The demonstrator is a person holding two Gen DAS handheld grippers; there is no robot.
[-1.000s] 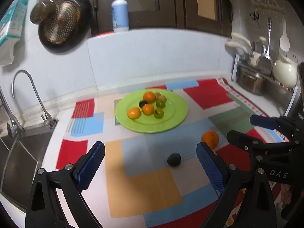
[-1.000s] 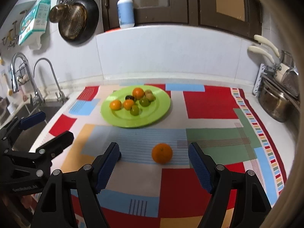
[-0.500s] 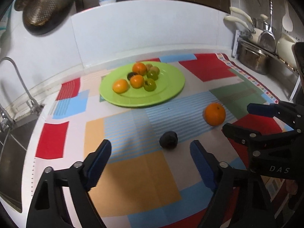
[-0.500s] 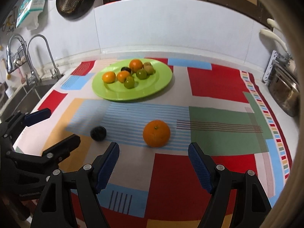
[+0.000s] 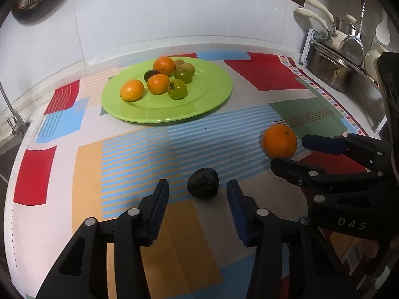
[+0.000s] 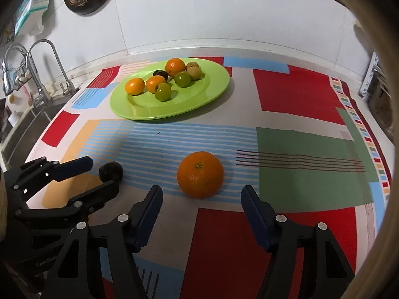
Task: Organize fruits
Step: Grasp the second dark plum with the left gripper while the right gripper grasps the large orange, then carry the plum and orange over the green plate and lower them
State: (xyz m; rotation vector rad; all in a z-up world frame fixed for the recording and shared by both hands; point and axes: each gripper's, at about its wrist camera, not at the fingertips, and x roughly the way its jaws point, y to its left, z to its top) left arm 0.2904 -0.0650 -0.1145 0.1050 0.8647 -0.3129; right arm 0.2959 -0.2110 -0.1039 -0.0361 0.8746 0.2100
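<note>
Both claws have dropped lower and closer to the surface (image 5: 62,179) than a second ago; plate (image 5: 214,99) and wall items slid up-frame. Left claw (image 5: 198,190) was wide open then, and its jaws have just been closing: now they bracket the dark fruit (image 5: 203,183), which sits at 12 o'clock between the tips, gaps on both sides, no pad contact, so not gripping. Earlier that fruit lay well ahead of the tips. Right claw (image 6: 202,194) has also just been narrowing, less so; still open, with the orange (image 6: 200,174) at 12 o'clock just ahead of the tips, not touched. Earlier the orange was farther ahead. In the right view the left claw (image 6: 99,174) shows at 9 o'clock, dark fruit (image 6: 111,172) between its fingers. Plate at 11 o'clock in both views, holding three oranges, two green fruits, a dark one and brownish ones; unchanged. Both loose fruits rest on the patterned mat (image 6: 299,94), same spots as before.
</note>
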